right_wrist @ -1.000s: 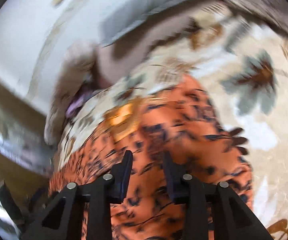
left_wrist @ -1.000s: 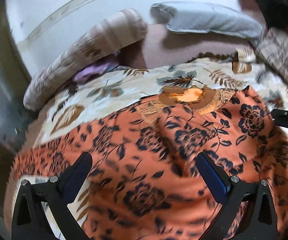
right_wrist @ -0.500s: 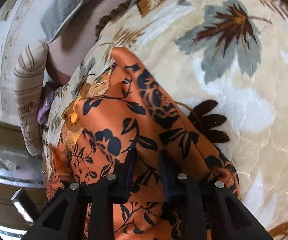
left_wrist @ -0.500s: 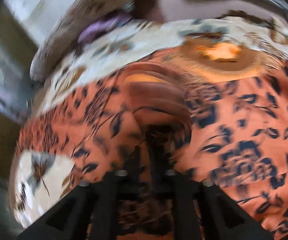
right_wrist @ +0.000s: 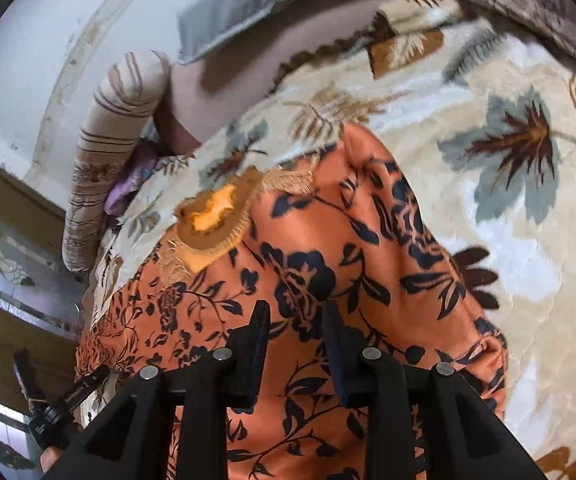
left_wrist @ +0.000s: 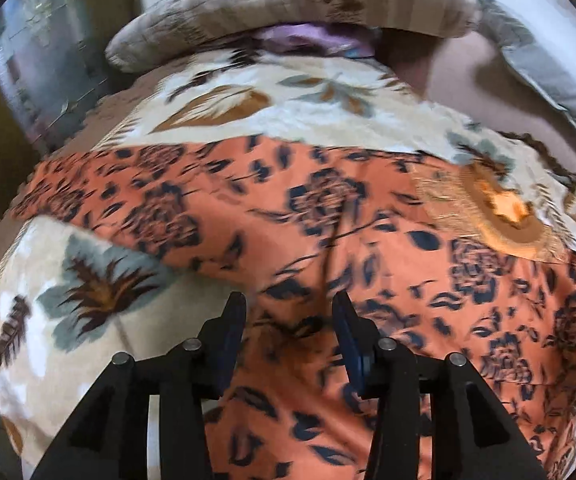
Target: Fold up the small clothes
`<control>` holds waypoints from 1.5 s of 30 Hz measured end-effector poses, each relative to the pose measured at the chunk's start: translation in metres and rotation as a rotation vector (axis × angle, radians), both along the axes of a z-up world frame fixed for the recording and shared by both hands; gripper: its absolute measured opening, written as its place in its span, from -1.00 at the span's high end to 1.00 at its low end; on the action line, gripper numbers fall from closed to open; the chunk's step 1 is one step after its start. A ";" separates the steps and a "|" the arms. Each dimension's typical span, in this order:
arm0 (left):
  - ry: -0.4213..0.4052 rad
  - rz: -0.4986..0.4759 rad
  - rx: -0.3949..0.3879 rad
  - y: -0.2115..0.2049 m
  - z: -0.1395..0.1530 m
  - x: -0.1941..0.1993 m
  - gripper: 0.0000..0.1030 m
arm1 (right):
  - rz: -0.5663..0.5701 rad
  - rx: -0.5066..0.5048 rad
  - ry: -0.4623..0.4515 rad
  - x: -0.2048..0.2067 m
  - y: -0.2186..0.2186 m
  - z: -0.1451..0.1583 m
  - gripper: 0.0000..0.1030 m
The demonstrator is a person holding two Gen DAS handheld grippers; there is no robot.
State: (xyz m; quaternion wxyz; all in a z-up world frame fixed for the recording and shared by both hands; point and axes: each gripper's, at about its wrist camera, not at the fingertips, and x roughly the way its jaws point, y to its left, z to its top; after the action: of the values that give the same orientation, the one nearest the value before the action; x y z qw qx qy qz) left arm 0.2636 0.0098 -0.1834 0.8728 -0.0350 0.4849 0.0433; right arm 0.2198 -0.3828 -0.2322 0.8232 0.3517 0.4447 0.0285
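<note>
Orange floral garment [left_wrist: 327,248] is lying spread on the leaf-patterned blanket [left_wrist: 288,112], its near hem running out of the frame. Left gripper [left_wrist: 288,312] and right gripper [right_wrist: 293,316] are hovering partly open over the cloth; whether either is pinching it, I cannot tell.

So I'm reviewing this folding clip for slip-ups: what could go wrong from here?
The left gripper has its fingers parted over the orange floral garment, so it may close on air or bunch the cloth. The right gripper also looks unclamped, so the fold could slide on the plush floral blanket.
</note>
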 end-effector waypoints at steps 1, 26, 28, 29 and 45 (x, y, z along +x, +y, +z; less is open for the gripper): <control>0.008 -0.016 -0.001 -0.005 -0.004 0.004 0.11 | -0.011 0.010 0.018 0.001 -0.003 -0.005 0.42; 0.016 0.061 -0.109 0.105 -0.004 -0.019 0.05 | 0.108 0.069 -0.089 0.013 0.016 0.005 -0.02; -0.001 0.169 -0.113 0.146 0.001 -0.024 -0.08 | 0.138 0.068 -0.118 0.010 0.025 0.008 -0.42; -0.008 0.227 -0.116 0.170 0.004 -0.024 -0.08 | 0.158 0.044 -0.132 0.009 0.033 0.010 -0.42; -0.072 0.710 -0.498 0.376 -0.017 0.024 -0.06 | 0.419 -0.202 -0.143 0.004 0.118 0.002 0.43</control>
State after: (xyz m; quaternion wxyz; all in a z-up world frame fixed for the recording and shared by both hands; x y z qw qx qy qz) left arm 0.2878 0.3858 -0.2002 0.7852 -0.4105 0.4075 0.2212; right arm 0.2241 -0.2650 -0.2305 0.8598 0.1646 0.4491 0.1788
